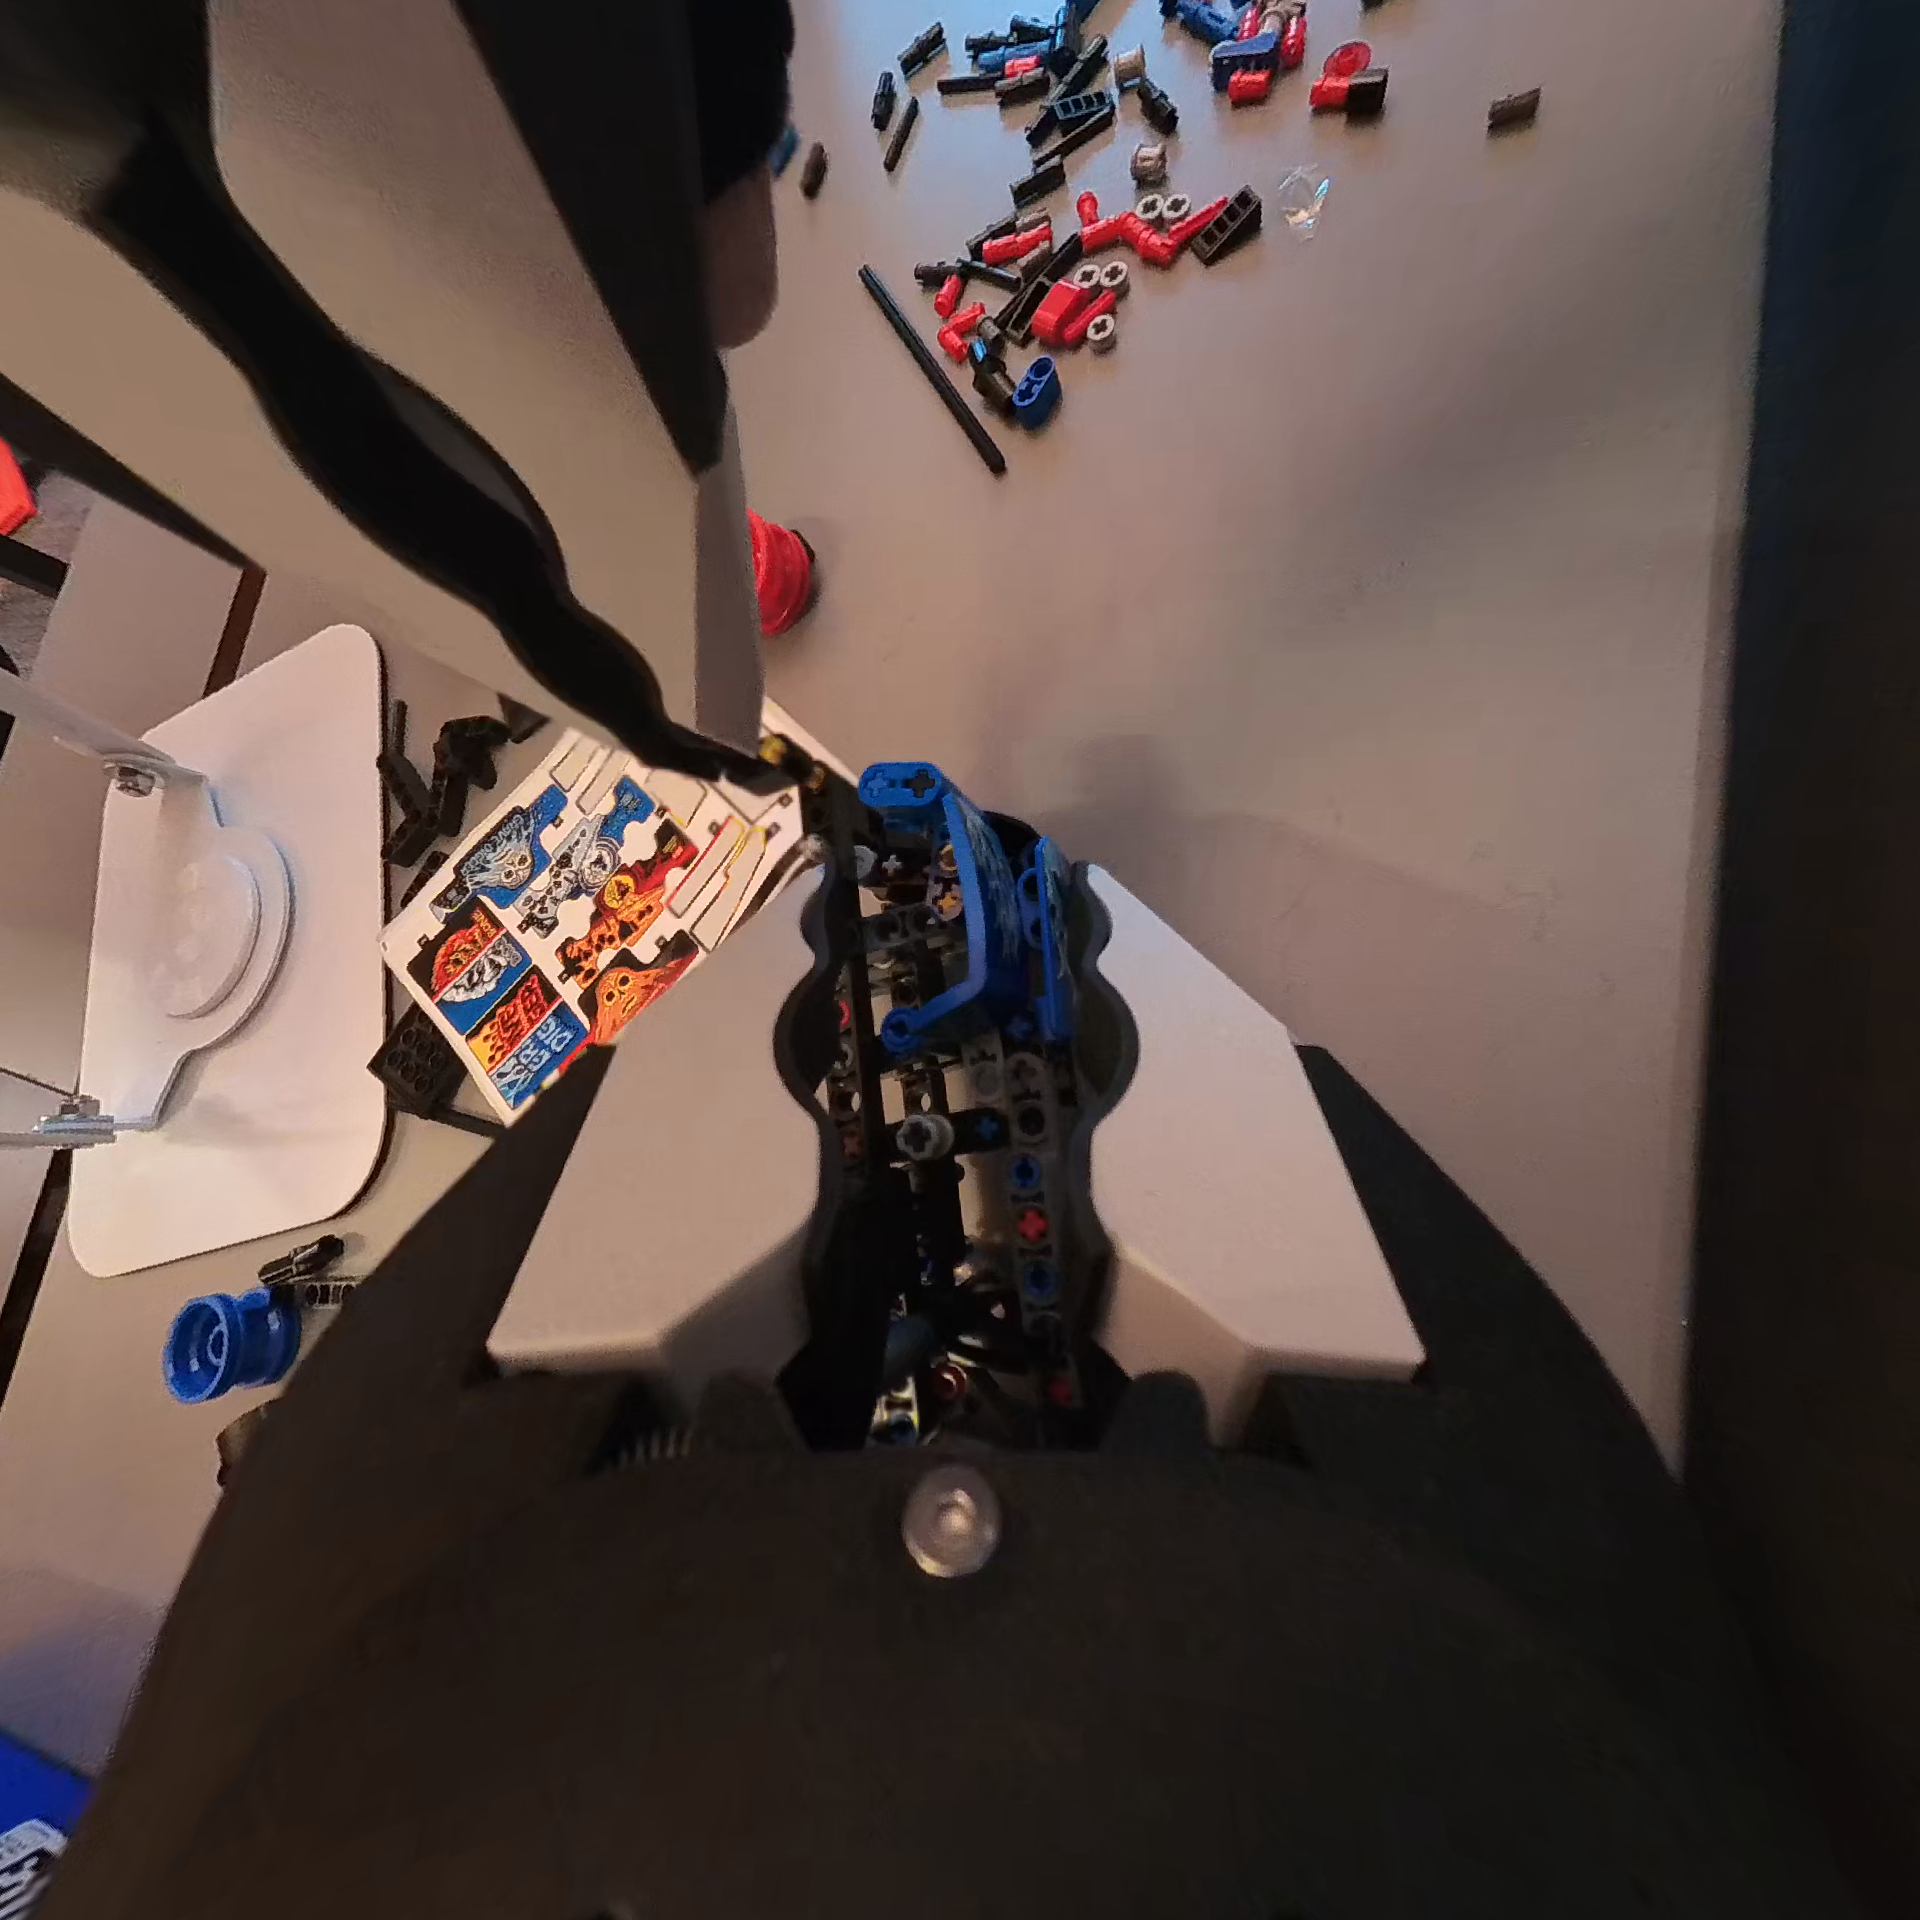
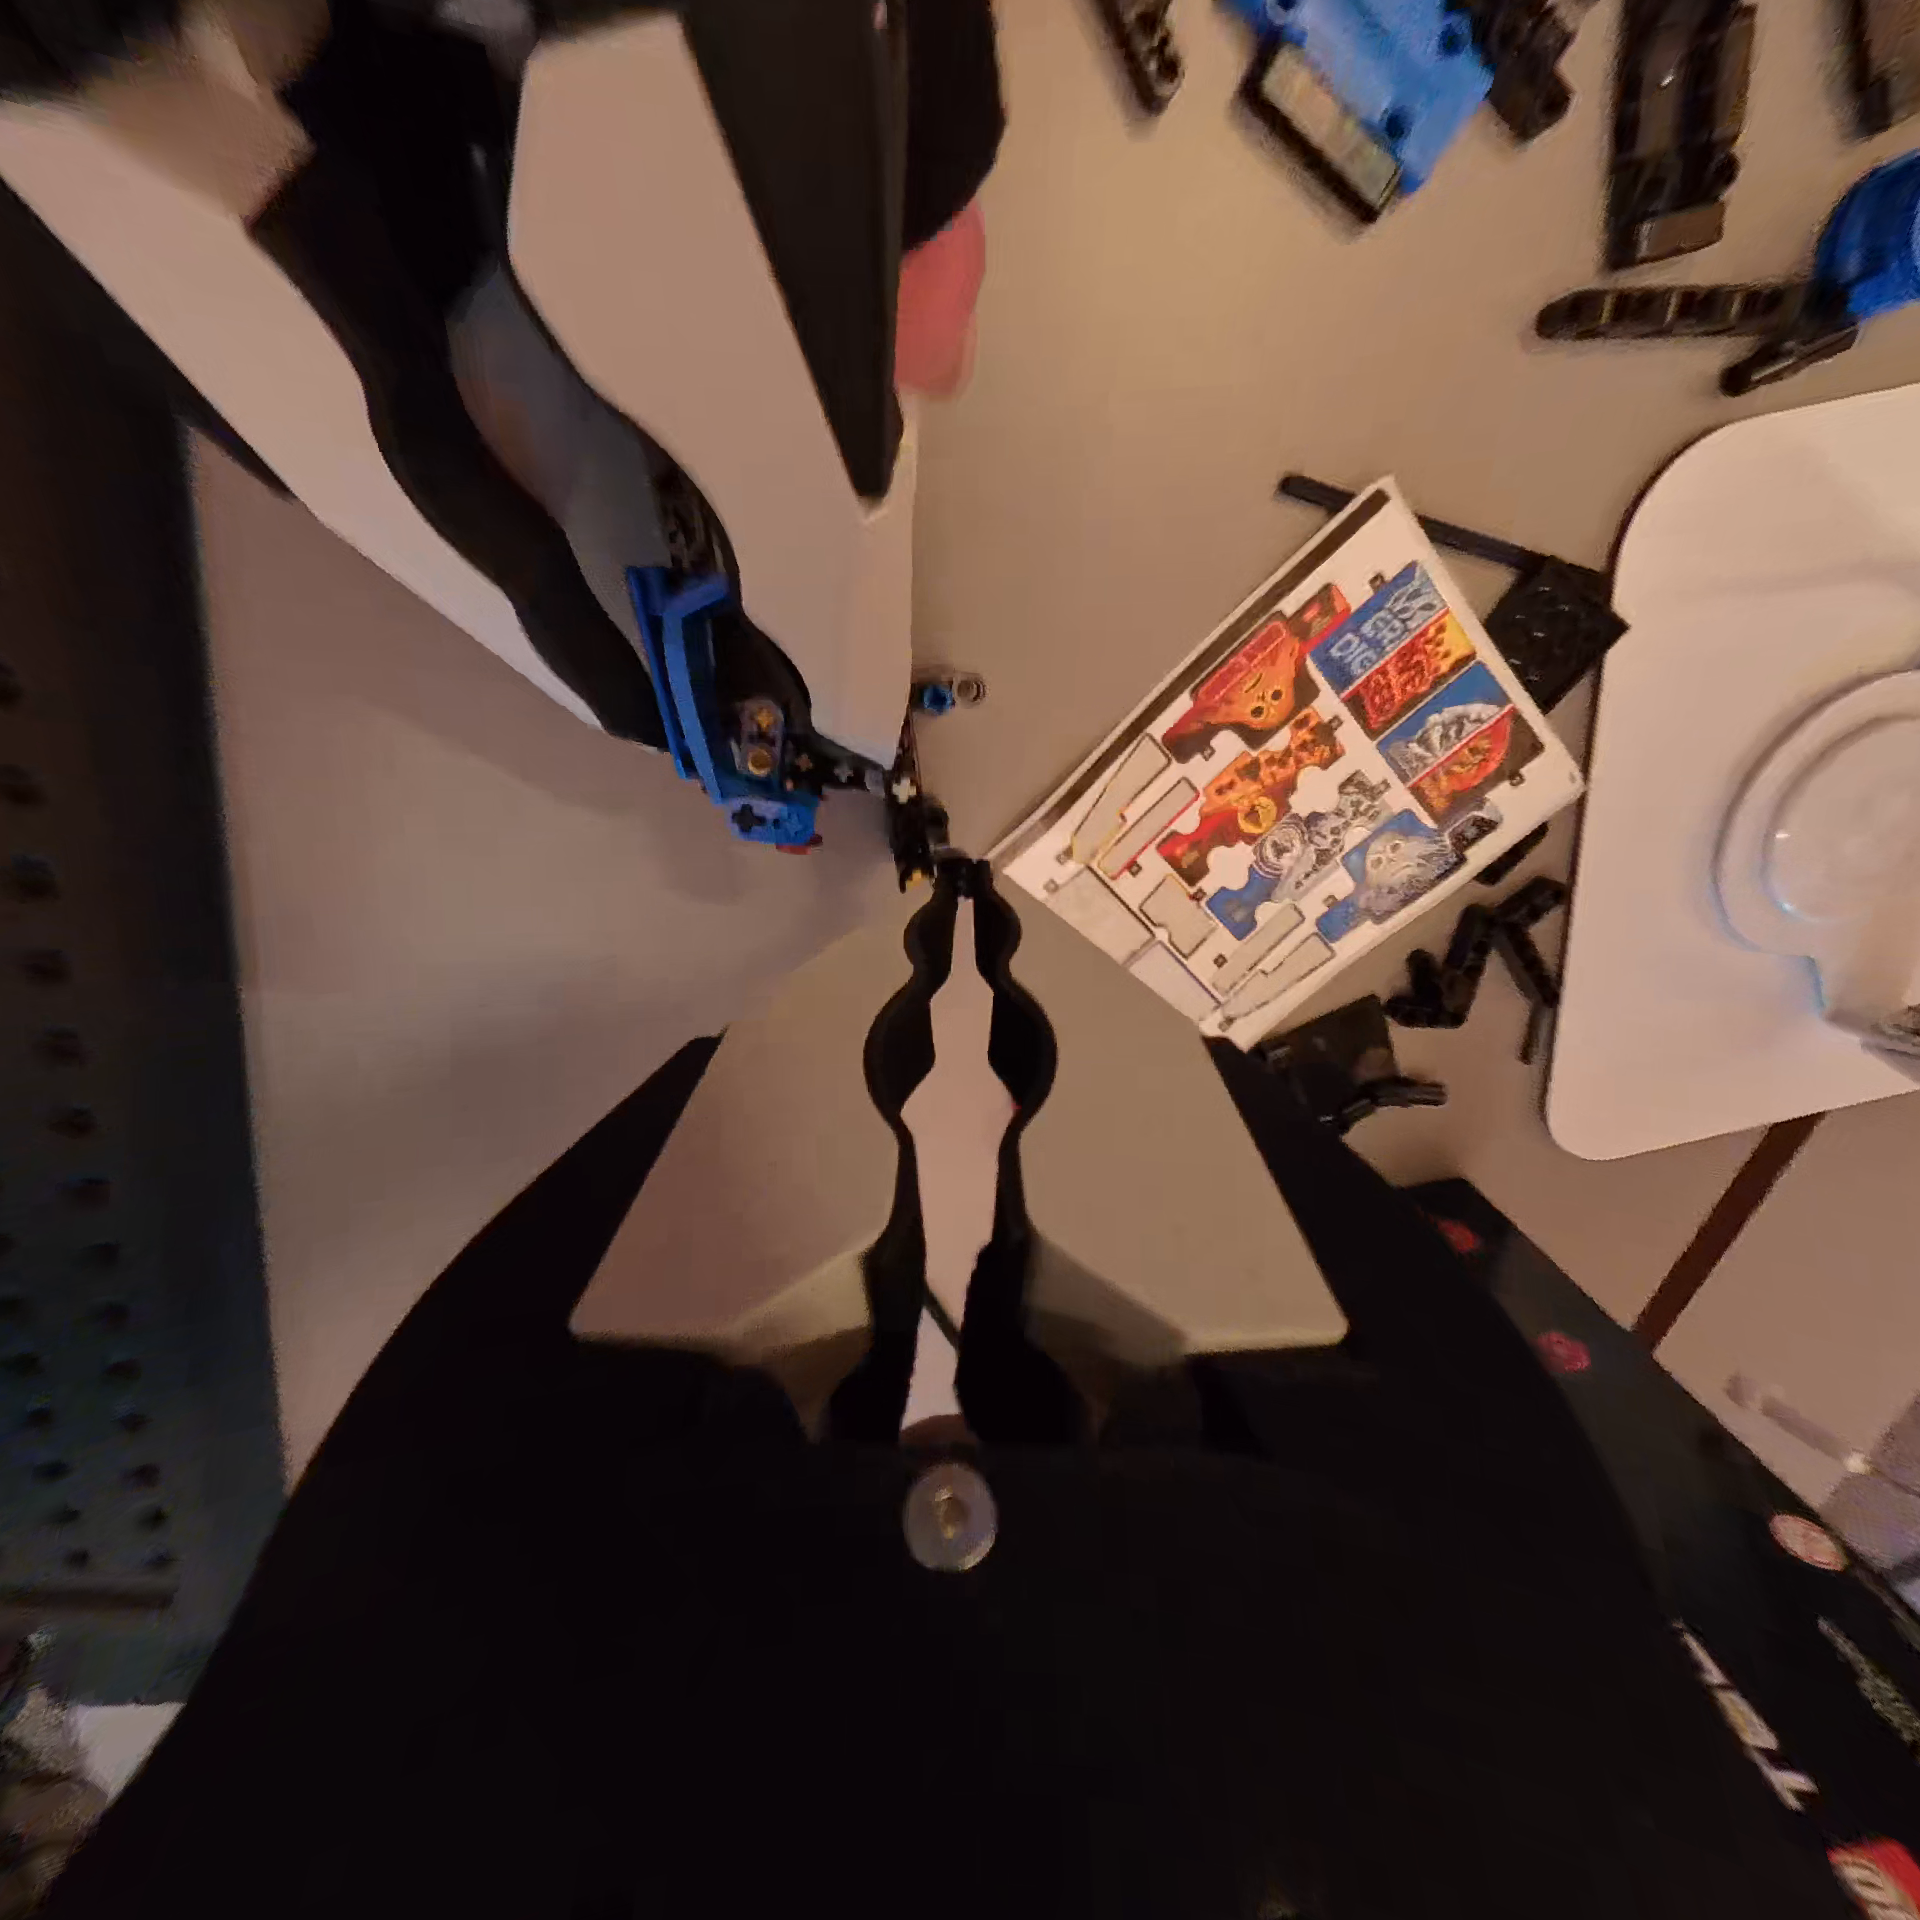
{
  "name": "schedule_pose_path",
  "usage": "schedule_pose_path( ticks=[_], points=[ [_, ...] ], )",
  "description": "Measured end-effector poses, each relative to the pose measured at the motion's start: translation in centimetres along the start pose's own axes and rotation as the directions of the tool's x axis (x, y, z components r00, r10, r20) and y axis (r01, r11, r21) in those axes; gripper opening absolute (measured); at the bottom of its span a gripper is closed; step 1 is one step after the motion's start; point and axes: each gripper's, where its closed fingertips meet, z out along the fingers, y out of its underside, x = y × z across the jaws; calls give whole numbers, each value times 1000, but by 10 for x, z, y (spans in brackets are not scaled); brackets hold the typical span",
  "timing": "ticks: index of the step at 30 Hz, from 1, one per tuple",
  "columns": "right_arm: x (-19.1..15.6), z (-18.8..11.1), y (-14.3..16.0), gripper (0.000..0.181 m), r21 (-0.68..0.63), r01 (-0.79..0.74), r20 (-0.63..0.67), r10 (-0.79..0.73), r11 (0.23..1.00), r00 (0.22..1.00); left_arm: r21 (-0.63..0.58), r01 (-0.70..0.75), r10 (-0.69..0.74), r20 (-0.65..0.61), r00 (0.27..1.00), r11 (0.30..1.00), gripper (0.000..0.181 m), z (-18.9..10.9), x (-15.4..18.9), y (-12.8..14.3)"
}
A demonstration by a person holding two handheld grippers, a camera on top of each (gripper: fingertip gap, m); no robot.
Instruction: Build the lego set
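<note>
- Left wrist view: left gripper (image 1: 951, 1039) clamped on the half-built lego model (image 1: 956, 997), black and grey beams with a blue curved panel, held up off the desk (image 1: 1351, 675)
- Right gripper (image 1: 764, 769) entering from upper left, tips meeting the model's far end at a small black piece
- Loose red, black and blue parts (image 1: 1091, 239) scattered far off on the desk; sticker sheet (image 1: 582, 925) lying below, just beside a white stand base (image 1: 249, 935); blue wheel hub (image 1: 229, 1345) near the bottom left
- Right wrist view: right gripper (image 2: 961, 873) with fingers (image 2: 925, 935) nearly closed, pinching what looks like a small black pin (image 2: 920, 831) at the model's (image 2: 727, 727) end; left gripper (image 2: 727, 499) holding the model from above
- Risk: pin skewed against its hole, jamming or popping free onto the sticker sheet (image 2: 1299, 769)
- Risk: hard push levering the model out of the left fingers, since only its sides are gripped
</note>
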Motion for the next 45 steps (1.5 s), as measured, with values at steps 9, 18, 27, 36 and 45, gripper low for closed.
schedule_pose_path(
  ticks=[9,18,27,36,45],
  points=[
    [0,-1,1,2,71,-91,10,90,993,996,7,1,-1,-5,1000,1000,41,0,0,0],
    [2,-8,0,17,239,-109,-41,122,965,992,13,0,0,-4,1000,1000,41,-1,1,-1],
    [0,-9,-1,28,398,-116,-84,162,910,983,18,-11,11,-1,1000,1000,41,-1,1,-1],
    [0,-7,4,31,467,-127,-84,187,875,979,41,6,-5,-4,1000,999,40,-3,1,-4],
    [-3,-2,3,30,487,-119,-64,171,865,983,70,35,-35,3,999,997,46,-8,-4,-5]
  ],
)
